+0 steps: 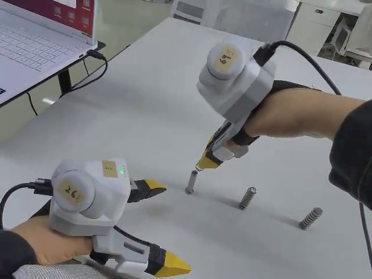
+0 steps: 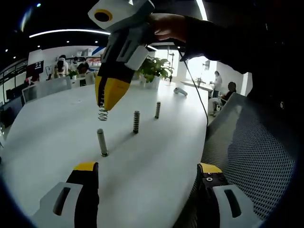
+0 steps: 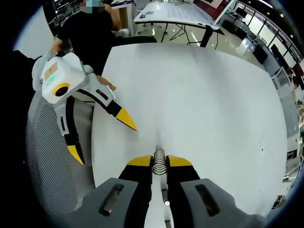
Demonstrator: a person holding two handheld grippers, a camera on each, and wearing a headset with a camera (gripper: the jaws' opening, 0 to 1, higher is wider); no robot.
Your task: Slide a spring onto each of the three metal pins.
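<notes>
Three metal pins stand in a row on the white table (image 1: pixel 133 116). The left pin (image 1: pixel 191 182) (image 2: pixel 101 142) is bare. The middle pin (image 1: pixel 247 198) (image 2: pixel 136 122) and the right pin (image 1: pixel 310 218) (image 2: pixel 157 110) each carry a spring. Just above and right of the bare pin, my right gripper (image 1: pixel 206 164) (image 3: pixel 160 161) is shut on a small spring (image 3: pixel 160 160) (image 2: pixel 102 114) that hangs from its yellow tips. Near the table's front edge my left gripper (image 1: pixel 165 226) (image 2: pixel 147 168) is open and holds nothing; it lies left of the pins.
A laptop (image 1: pixel 35 40) sits on a stand at the back left, with a black cable (image 1: pixel 96 58) hanging down beside the table. A mesh chair (image 2: pixel 247 142) stands by the table edge. People sit at desks in the background.
</notes>
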